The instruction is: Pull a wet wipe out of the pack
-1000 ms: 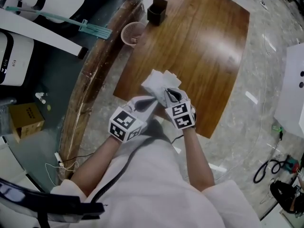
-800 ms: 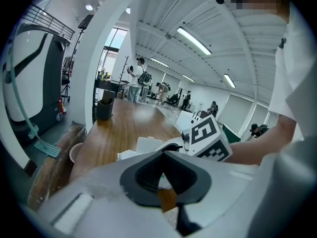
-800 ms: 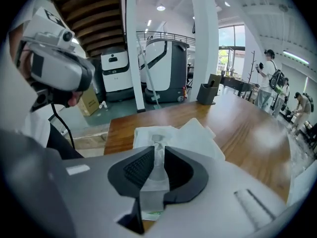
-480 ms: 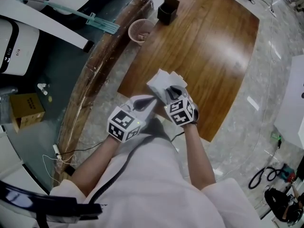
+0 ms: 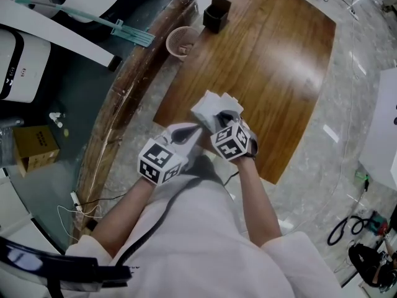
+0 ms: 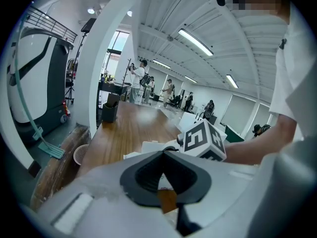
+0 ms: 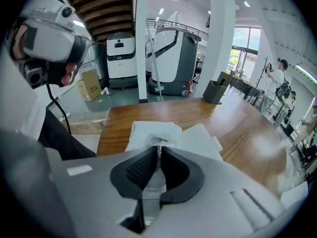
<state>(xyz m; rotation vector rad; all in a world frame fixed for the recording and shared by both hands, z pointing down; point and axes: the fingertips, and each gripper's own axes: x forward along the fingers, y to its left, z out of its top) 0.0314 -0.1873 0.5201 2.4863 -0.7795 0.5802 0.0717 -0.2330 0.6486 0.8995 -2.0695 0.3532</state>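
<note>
Right gripper view: jaws on wipe (image 7: 158,139)

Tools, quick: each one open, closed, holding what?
Left tool: closed, tips together; anything pinched cannot be told.
Right tool: closed on the thin white wet wipe.

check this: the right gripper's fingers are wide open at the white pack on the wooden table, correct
Not open: the right gripper view shows the fingers of the right gripper shut on a wipe at the white pack on the wooden table.
</note>
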